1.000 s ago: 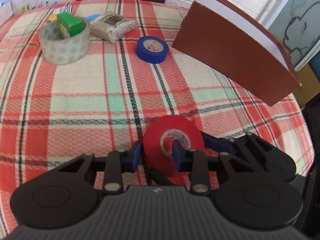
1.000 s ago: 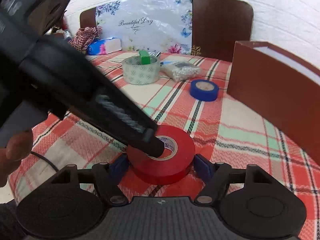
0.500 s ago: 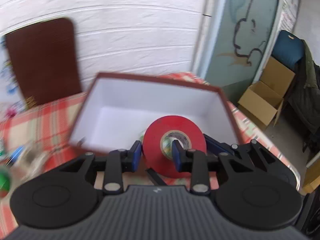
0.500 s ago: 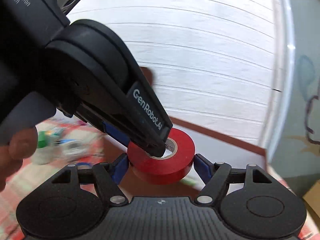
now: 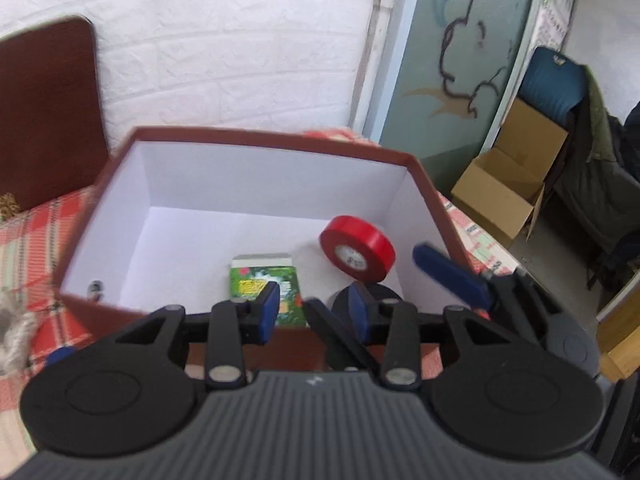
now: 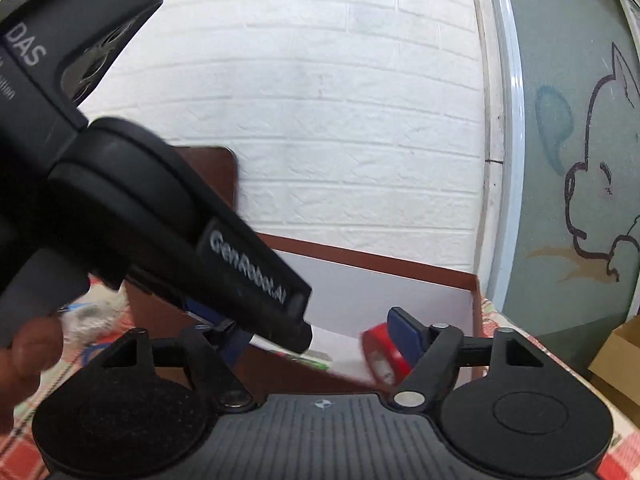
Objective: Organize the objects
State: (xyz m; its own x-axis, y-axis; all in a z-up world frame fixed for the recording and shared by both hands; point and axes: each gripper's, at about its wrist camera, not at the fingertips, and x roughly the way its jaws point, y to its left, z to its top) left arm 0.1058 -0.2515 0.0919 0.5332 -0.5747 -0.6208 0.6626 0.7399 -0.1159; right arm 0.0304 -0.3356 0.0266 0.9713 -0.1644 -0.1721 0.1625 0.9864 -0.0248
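A red tape roll (image 5: 357,253) lies tilted inside a brown box with a white inside (image 5: 256,184), near its right wall. It also shows in the right wrist view (image 6: 380,354). A green printed packet (image 5: 264,288) lies on the box floor beside it. My left gripper (image 5: 314,310) is open and empty just above the box's near edge. My right gripper (image 6: 316,340) is open and empty, and one of its blue fingers (image 5: 448,276) shows over the box's right corner. The left gripper's body hides the left part of the right wrist view.
The box stands on a table with a red plaid cloth (image 5: 36,232). A dark brown chair back (image 5: 44,112) stands at the left by the white brick wall. A cardboard box (image 5: 508,184) and a blue chair (image 5: 556,88) stand on the floor at the right.
Both grippers opened and let go of the red tape roll. It dropped into the box and now lies near the right wall.
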